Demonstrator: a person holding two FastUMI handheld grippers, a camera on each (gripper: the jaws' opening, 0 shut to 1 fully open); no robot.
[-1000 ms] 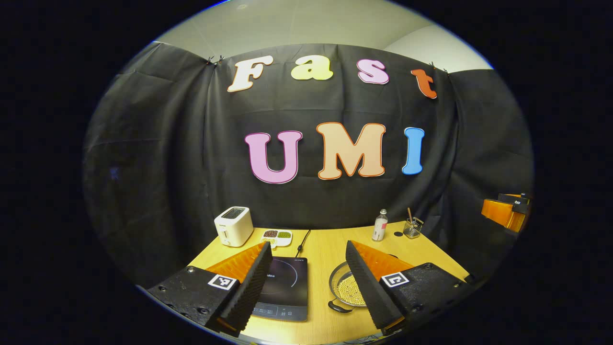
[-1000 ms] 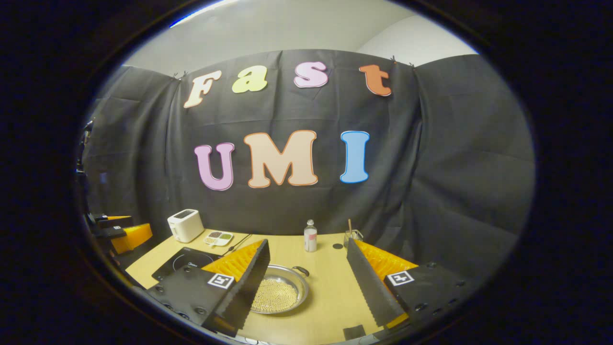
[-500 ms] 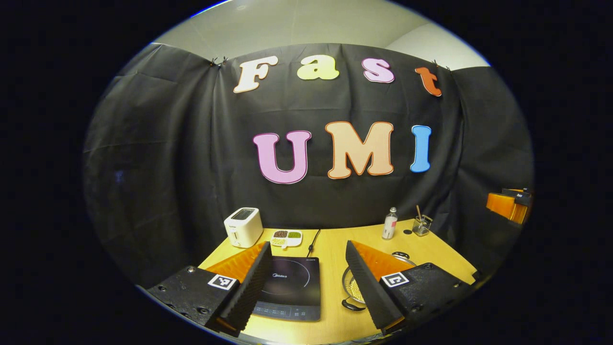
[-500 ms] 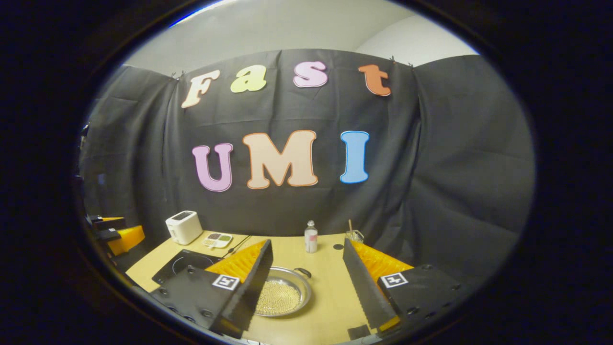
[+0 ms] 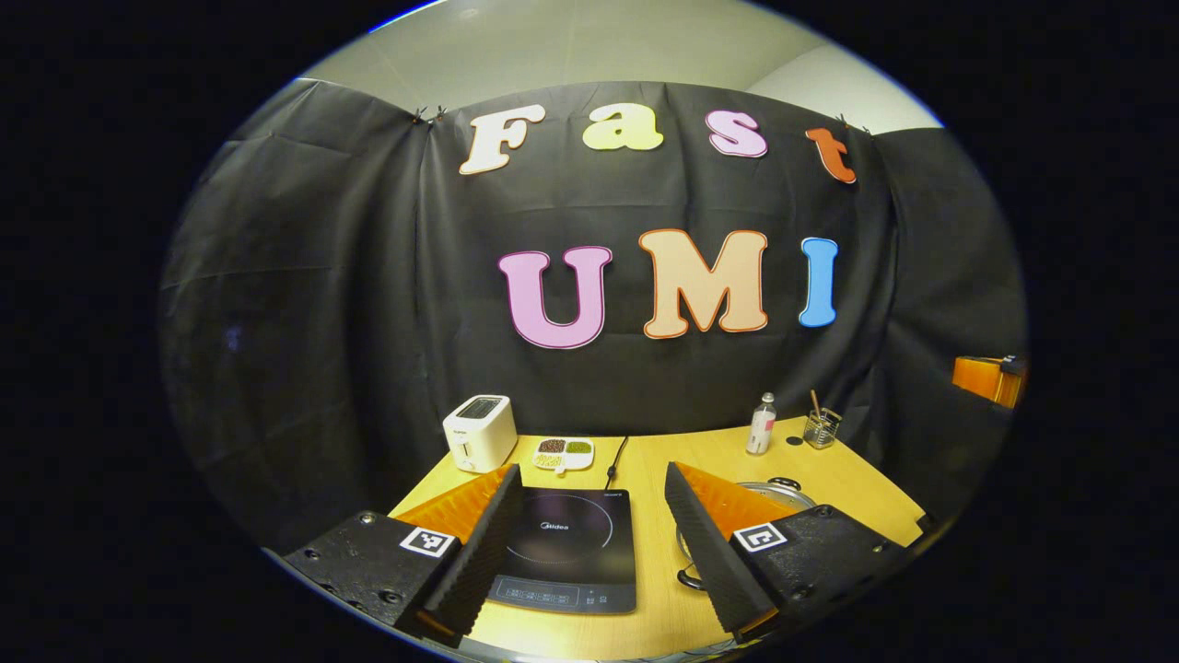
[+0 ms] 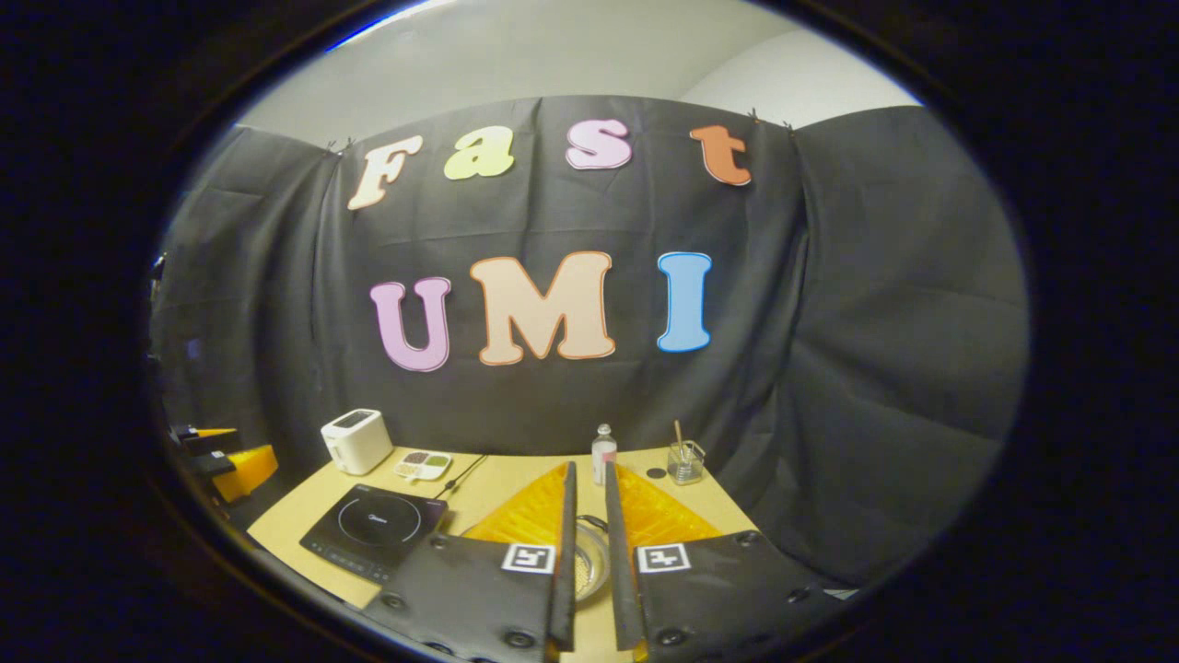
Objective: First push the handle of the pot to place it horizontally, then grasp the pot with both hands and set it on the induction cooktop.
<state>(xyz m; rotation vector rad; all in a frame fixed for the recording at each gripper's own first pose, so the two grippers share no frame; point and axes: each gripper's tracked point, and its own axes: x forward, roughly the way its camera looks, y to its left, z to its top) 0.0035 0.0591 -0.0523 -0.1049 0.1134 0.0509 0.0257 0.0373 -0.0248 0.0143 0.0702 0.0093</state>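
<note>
Left gripper view: one pot (image 5: 783, 491), one induction cooktop (image 5: 571, 551).

The light is soft and comes from above, so the pale wooden table (image 5: 645, 465) past the fingers looks bright while the dark cloth wall stays dim. Both views bend strongly at the edges, like looking through a fishbowl. The flat black glass cooktop (image 5: 569, 551) between the left gripper's fingers looks sharp, with a faint shine.
</note>
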